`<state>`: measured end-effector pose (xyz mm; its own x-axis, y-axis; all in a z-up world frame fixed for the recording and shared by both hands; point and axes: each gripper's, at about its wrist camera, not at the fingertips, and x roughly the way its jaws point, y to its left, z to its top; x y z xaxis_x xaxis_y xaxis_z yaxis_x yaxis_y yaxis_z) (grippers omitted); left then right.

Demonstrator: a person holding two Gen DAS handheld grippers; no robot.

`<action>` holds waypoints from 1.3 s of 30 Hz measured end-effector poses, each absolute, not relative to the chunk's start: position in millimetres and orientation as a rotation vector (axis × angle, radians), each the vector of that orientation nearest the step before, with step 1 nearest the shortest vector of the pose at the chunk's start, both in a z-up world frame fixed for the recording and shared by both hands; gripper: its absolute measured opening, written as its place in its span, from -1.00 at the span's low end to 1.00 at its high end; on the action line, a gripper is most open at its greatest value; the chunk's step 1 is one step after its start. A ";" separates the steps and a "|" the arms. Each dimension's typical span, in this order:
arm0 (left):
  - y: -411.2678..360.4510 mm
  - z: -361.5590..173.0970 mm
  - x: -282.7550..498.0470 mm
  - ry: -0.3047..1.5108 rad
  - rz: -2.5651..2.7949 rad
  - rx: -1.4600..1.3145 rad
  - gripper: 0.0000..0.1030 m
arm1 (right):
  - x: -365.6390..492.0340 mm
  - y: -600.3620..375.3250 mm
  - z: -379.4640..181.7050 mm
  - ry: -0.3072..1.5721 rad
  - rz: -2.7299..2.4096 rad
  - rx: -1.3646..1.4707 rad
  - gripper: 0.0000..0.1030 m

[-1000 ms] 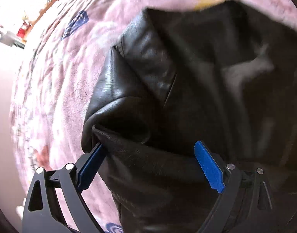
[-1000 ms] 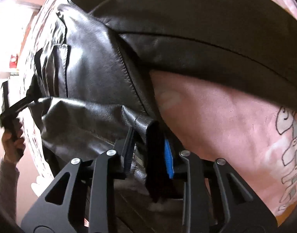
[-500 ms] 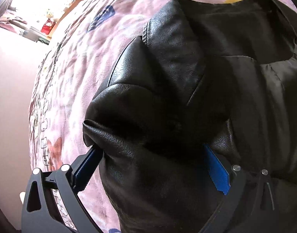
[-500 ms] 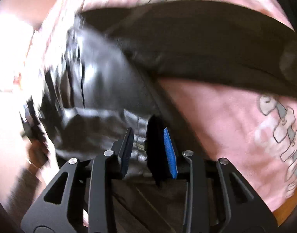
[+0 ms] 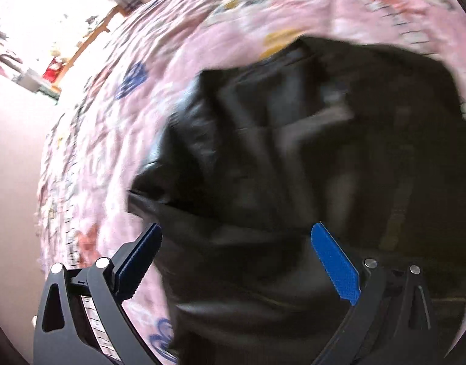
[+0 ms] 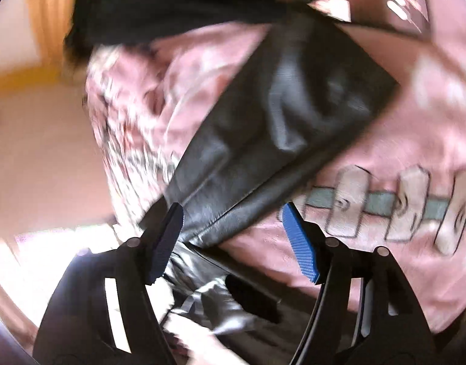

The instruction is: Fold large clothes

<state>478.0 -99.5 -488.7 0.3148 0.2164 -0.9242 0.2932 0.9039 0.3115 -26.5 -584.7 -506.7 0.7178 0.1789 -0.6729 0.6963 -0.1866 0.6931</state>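
A black leather jacket (image 5: 293,152) lies bunched on a pink patterned bedspread (image 5: 111,140). My left gripper (image 5: 236,237) is open, its blue pads wide apart just above the jacket's near edge, holding nothing. In the right wrist view a black leather sleeve or flap (image 6: 278,133) lies across the bedspread (image 6: 385,243). My right gripper (image 6: 233,213) is open over its near end, with the leather between the pads but not pinched. Both views are motion-blurred.
A bright window and a wooden shelf with a red object (image 5: 51,68) sit far left beyond the bed. A pink wall (image 5: 10,182) borders the bed's left side. More dark cloth (image 6: 172,3) lies at the top of the right wrist view.
My right gripper has opened and let go of the jacket edge it pinched, and has swung to a new angle. My left gripper stays open and has drawn back from the jacket.
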 end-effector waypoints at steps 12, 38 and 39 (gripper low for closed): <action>-214.7 -529.1 390.2 1.390 -0.222 0.478 0.87 | -51.3 -621.6 -574.6 0.563 -0.631 1.866 0.29; -201.4 -581.5 383.7 1.552 -0.203 0.382 0.87 | -52.4 -630.5 -560.8 0.763 -0.758 1.582 -0.75; -197.7 -581.4 383.1 1.553 -0.206 0.379 0.87 | -47.4 -631.5 -552.5 0.766 -0.747 1.540 -0.78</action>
